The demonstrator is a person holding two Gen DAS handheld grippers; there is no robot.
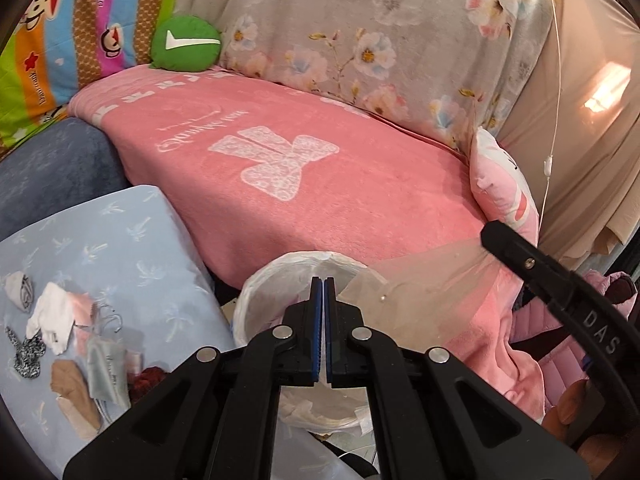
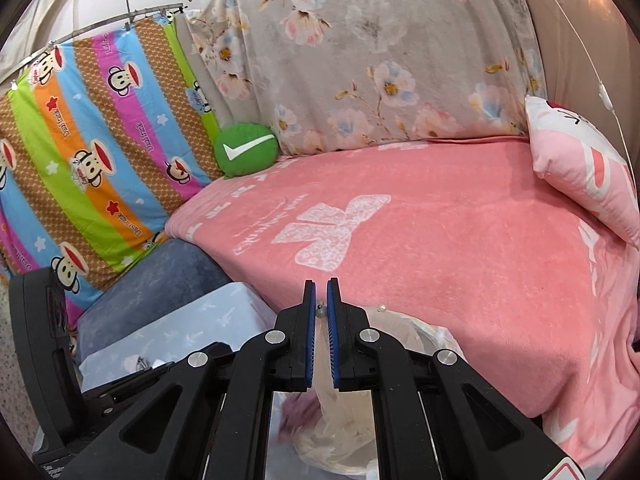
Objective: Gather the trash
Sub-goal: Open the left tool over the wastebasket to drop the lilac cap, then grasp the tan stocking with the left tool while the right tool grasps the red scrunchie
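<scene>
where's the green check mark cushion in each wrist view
Left wrist view: the green check mark cushion sits upper left, at the back corner of the pink blanket.
Right wrist view: the cushion is left of centre, about mid-height, at the same back corner of the blanket.
Shared landmark: the white bow print on the blanket.
</scene>
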